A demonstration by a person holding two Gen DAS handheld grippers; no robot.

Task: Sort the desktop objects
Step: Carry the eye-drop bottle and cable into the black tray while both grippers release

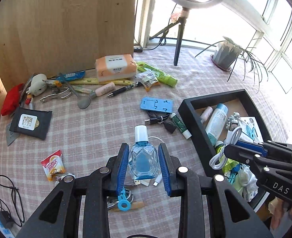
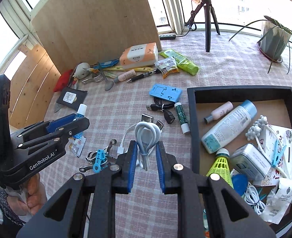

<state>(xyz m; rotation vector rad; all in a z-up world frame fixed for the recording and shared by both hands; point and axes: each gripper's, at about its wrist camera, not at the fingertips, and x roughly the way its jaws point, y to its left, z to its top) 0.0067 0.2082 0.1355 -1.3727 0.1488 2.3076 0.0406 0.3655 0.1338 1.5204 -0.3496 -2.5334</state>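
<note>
Clear blue faceted glass bottle with white cap (image 1: pixel 144 156): I'm holding it lifted over the checked tablecloth (image 1: pixel 98 123) in the left gripper (image 1: pixel 144 164), jaws partway closed on it. Right gripper (image 2: pixel 146 158) is pinching a coiled white cable (image 2: pixel 146 138) beside the black tray (image 2: pixel 192 138). I'm fearing the slick glass slipping, or the loop snagging the rim.

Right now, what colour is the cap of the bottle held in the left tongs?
White; the bottle itself is clear blue. Left wrist view shows it best.
</note>
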